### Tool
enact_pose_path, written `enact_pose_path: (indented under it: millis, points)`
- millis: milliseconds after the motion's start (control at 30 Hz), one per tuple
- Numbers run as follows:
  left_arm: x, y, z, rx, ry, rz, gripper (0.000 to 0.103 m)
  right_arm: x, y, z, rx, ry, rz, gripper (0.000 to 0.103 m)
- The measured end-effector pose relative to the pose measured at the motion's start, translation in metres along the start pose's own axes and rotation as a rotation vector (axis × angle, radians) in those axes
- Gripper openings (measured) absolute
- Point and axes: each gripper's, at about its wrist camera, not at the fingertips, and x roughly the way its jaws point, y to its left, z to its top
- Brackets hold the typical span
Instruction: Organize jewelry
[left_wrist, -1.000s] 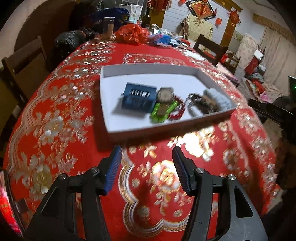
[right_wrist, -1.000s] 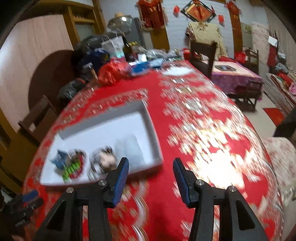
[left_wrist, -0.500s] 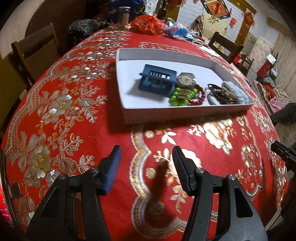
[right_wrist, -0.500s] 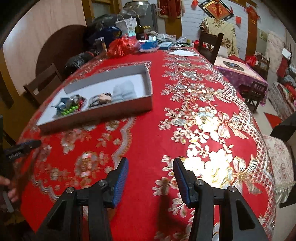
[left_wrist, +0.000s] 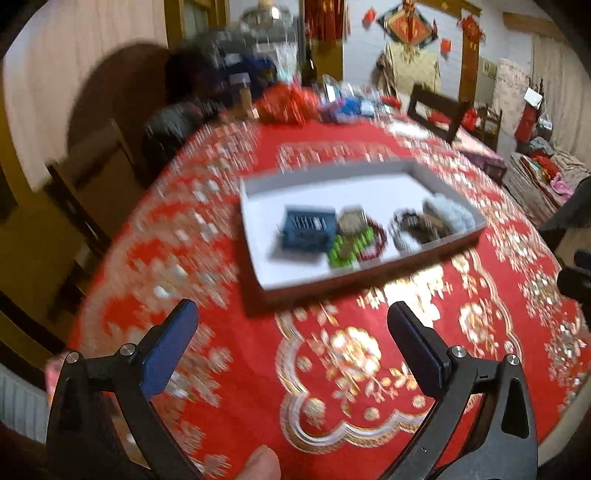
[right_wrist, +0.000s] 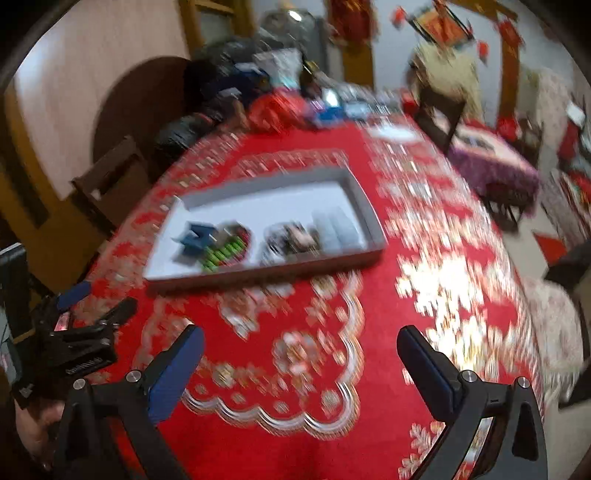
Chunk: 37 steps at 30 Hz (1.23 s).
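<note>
Jewelry (left_wrist: 365, 236) lies clustered in a grey tray (left_wrist: 255, 184) on the red tablecloth (left_wrist: 332, 362), while left gripper (left_wrist: 291, 332) and right gripper (right_wrist: 301, 349) hover nearby, jaws spread apart, empty.

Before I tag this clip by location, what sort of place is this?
Most likely a home dining or living room. A large table under a red and gold floral tablecloth holds a shallow grey tray of jewelry, wooden chairs stand around it, and red festive decorations hang on the far wall.

A home dining room: red floral tablecloth (left_wrist: 229, 369), wooden chairs (left_wrist: 439, 110), festive red wall hangings (left_wrist: 410, 26).
</note>
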Motion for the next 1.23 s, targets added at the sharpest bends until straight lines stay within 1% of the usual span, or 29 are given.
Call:
enact_pose_path:
  millis: [67,100,133,167,200,233,267,333,367,467,500,567,667,800,967,1233]
  points:
    - [-0.016,-0.001,0.005,0.021,-0.077,0.050,0.103,-0.005,0.004,0.001,-0.011,-0.058,0.012,0.103]
    - [-0.020,-0.002,0.006,0.029,-0.096,0.073,0.103,-0.003,0.004,0.003,-0.013,-0.065,0.007,0.103]
    - [-0.026,-0.003,0.007,0.038,-0.114,0.116,0.103,-0.001,0.005,0.007,-0.011,-0.058,-0.005,0.103]
    - [-0.031,-0.002,0.011,0.031,-0.125,0.144,0.103,0.001,0.008,0.016,-0.016,-0.061,-0.012,0.103]
    - [-0.032,0.000,0.012,0.021,-0.118,0.138,0.103,-0.001,0.010,0.020,-0.036,-0.086,-0.006,0.103]
    - [-0.030,0.002,0.014,0.006,-0.092,0.117,0.103,-0.002,0.012,0.024,-0.052,-0.105,-0.008,0.103]
    - [-0.025,0.004,0.017,-0.009,-0.046,0.092,0.103,-0.001,0.014,0.026,-0.074,-0.120,-0.021,0.103]
    - [-0.018,0.004,0.019,-0.023,0.002,0.069,0.102,0.014,0.015,0.024,-0.100,-0.095,-0.066,0.103]
    - [-0.015,0.004,0.020,-0.029,0.025,0.067,0.103,0.023,0.015,0.022,-0.108,-0.074,-0.074,0.103]
    - [-0.009,-0.003,0.020,-0.027,0.082,0.051,0.103,0.043,0.015,0.012,-0.119,-0.033,-0.054,0.103]
    - [-0.010,-0.007,0.019,-0.024,0.091,0.044,0.102,0.046,0.015,0.010,-0.122,-0.031,-0.066,0.103]
    - [-0.010,-0.014,0.019,-0.019,0.103,0.033,0.102,0.049,0.014,0.008,-0.129,-0.035,-0.090,0.103]
    - [-0.012,-0.023,0.020,-0.013,0.105,0.013,0.102,0.049,0.008,0.008,-0.104,-0.048,-0.109,0.103]
    - [-0.011,-0.031,0.023,0.004,0.106,-0.002,0.103,0.050,-0.003,0.009,-0.044,-0.054,-0.072,0.102]
    - [-0.007,-0.036,0.026,0.001,0.117,-0.026,0.102,0.057,-0.001,0.008,-0.059,-0.043,-0.094,0.101]
    - [-0.008,-0.042,0.026,0.025,0.089,-0.018,0.103,0.064,-0.007,0.007,-0.041,-0.026,-0.112,0.101]
